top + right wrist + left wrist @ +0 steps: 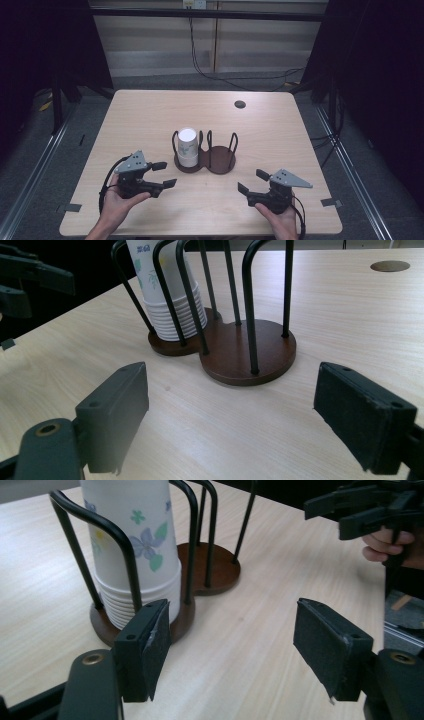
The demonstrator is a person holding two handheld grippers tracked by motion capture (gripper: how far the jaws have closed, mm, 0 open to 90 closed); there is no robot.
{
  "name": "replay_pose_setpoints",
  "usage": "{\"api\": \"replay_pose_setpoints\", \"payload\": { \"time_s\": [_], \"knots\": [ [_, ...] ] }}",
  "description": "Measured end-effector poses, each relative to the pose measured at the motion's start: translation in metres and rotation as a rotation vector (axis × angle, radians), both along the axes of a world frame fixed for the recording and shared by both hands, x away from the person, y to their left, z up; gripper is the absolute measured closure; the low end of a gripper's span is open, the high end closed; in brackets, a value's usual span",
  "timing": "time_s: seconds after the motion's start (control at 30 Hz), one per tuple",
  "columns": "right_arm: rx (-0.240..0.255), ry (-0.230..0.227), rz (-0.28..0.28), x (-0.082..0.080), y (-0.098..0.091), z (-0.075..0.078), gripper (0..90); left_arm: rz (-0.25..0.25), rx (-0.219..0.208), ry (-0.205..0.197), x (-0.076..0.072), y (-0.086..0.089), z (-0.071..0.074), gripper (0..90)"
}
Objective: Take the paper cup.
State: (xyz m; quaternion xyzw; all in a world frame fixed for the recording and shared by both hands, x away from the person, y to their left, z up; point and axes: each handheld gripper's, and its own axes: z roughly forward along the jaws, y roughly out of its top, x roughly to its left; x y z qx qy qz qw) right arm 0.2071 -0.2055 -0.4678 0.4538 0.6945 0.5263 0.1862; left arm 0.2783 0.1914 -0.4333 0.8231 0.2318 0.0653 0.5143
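Cups (188, 146), paper, nested in one tall stack, stand upright in the left ring of a double cup holder (221, 161) near the middle of the tabletop (280, 135); right ring holds nothing. Holder: two joined round dark-brown wooden bases, thin black bent-wire hoops rising around each. Outer cup white with a printed pattern of purple flowers, green leaves, a small yellow bloom; stacked rolled rims show as ridges at the bottom. Small blue print near the cup top in the right gripper view, too blurred to read. Tabletop pale wood-grain laminate, rounded corners, dark round cable grommet (240, 104) toward the far right. Left gripper (164, 174) sits just left-front of the holder, fingers (150, 647) parted, nothing between them, black flat pads with worn edges. Right gripper (252, 182) right-front of the holder, well apart from it, fingers (117, 412) spread wide, gripping nothing. Each gripper held in one hand, grey triangular plate on top.
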Motion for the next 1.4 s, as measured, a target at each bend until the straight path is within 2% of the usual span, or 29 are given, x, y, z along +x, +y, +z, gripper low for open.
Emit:
{"api": "replay_pose_setpoints", "payload": {
  "time_s": [0.1,0.17,0.23,0.33,0.43,0.53,0.6,0.67,0.77,0.8,0.87,0.97,1.2,1.27,1.3,1.37,1.4],
  "knots": [
    [-0.001,0.002,0.004,0.000,0.001,0.000,13.7,0.003,-0.021,-0.005,0.004,0.000,0.003,31.6],
    [-0.001,0.005,0.008,0.001,0.001,0.000,13.3,-0.006,-0.011,-0.008,0.006,0.000,0.006,31.5],
    [-0.001,0.005,0.014,0.001,0.000,0.000,13.2,0.001,0.005,-0.035,0.008,0.000,0.009,31.6],
    [0.000,0.002,0.014,0.000,0.000,0.000,13.1,0.000,0.000,-0.023,0.012,0.001,0.011,31.3],
    [-0.003,0.003,0.012,0.000,-0.001,0.000,13.1,0.008,-0.004,-0.031,0.014,0.002,0.012,31.2],
    [-0.006,0.005,0.014,0.001,0.000,0.000,13.1,-0.005,0.003,-0.030,0.015,0.002,0.013,33.2],
    [-0.010,0.007,0.012,0.001,0.001,-0.001,13.1,-0.007,0.016,-0.029,0.018,0.002,0.018,35.2],
    [-0.007,0.006,0.011,0.002,0.001,-0.001,13.1,-0.019,0.001,-0.022,0.020,0.001,0.022,35.2],
    [-0.008,0.001,0.016,0.002,0.002,-0.001,13.1,-0.026,0.016,-0.011,0.023,-0.001,0.027,35.1],
    [-0.009,0.001,0.021,0.000,0.001,-0.001,13.0,-0.026,0.010,-0.014,0.025,-0.001,0.029,34.2],
    [-0.009,0.001,0.024,0.000,0.001,-0.001,13.0,-0.018,0.040,-0.017,0.029,-0.003,0.033,33.8],
    [-0.019,0.002,0.035,0.000,0.002,-0.001,12.9,-0.024,0.046,0.000,0.034,-0.006,0.036,33.4],
    [-0.026,0.005,0.040,0.000,0.003,-0.001,13.0,-0.024,0.067,-0.020,0.046,-0.013,0.048,32.1],
    [-0.028,0.007,0.042,0.000,0.003,-0.001,13.0,-0.013,0.080,-0.014,0.049,-0.014,0.050,31.1],
    [-0.028,0.007,0.041,0.000,0.003,-0.001,13.0,-0.012,0.085,-0.010,0.052,-0.014,0.051,27.8],
    [-0.027,0.011,0.049,0.000,0.003,-0.001,13.3,-0.014,0.061,0.015,0.056,-0.012,0.052,25.6],
    [-0.027,0.015,0.056,0.001,0.003,-0.001,13.3,-0.009,0.067,0.015,0.058,-0.012,0.053,25.6]
  ]
}}
